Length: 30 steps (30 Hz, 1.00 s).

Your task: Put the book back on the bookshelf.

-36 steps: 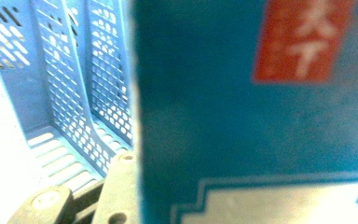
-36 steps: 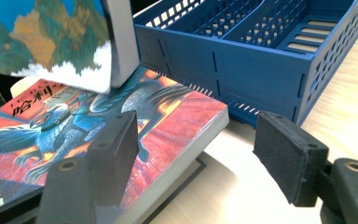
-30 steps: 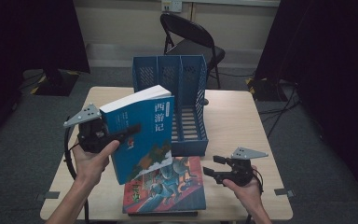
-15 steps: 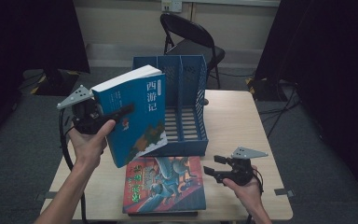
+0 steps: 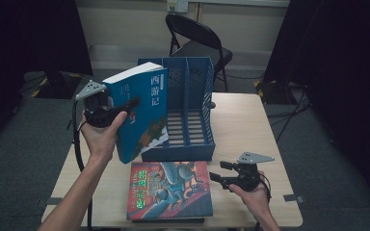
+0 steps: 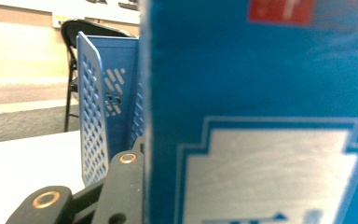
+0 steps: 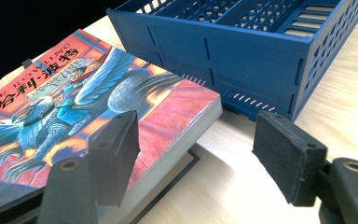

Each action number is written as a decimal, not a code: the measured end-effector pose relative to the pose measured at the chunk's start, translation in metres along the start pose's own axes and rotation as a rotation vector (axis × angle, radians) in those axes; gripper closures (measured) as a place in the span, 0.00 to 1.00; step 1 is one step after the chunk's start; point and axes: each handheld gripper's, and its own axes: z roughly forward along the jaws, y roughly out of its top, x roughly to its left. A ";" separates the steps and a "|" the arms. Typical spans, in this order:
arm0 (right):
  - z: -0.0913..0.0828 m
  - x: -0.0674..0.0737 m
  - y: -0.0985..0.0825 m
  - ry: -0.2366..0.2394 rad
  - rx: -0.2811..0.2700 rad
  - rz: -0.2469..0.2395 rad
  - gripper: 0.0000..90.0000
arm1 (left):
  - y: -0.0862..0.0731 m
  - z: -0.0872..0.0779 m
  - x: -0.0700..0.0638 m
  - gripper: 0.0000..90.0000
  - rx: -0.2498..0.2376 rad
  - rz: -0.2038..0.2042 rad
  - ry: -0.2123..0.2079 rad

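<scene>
Blue book (image 5: 142, 113) sits clamped in the left gripper (image 5: 118, 109), whose jaws are closed on its thickness: 1 black jaw lies across the front cover just left of the white title characters, and in the left gripper view the other jaw shows against the back cover at the bottom left, with the cover (image 6: 261, 116) close up and blurred right of it. The book is held clear of the table, tilted, its white page edge up and toward the chair, its lower corner hanging in front of the near left corner of the blue file rack (image 5: 192, 103). The left hand (image 5: 99, 139) grips the gripper body from below, beside the book's spine edge and over the table's left side

Right gripper (image 5: 220, 172) rests low over the near right part of the table (image 5: 250, 120), held in the right hand (image 5: 255, 195), well apart from the blue book. Its 2 jaws stand apart with nothing between the pads; in the right gripper view bare tabletop shows in the gap (image 7: 196, 140). It points toward the right edge of the red book (image 5: 169, 190), which lies flat and face up on a thin dark book at the near edge, just in front of the rack. Behind the table stands a black folding chair (image 5: 197, 41)
</scene>
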 end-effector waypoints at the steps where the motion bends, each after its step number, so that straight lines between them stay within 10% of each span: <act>1: 0.000 0.000 0.000 -0.001 0.000 0.000 0.34 | 0.000 0.001 0.001 0.68 -0.006 -0.005 0.003; 23: 0.000 -0.001 -0.001 0.002 -0.002 0.008 0.36 | 0.002 0.041 0.000 0.68 0.016 -0.026 0.237; 30: -0.001 -0.001 -0.001 0.005 -0.002 0.005 0.36 | 0.000 0.056 -0.001 0.68 0.024 -0.054 0.249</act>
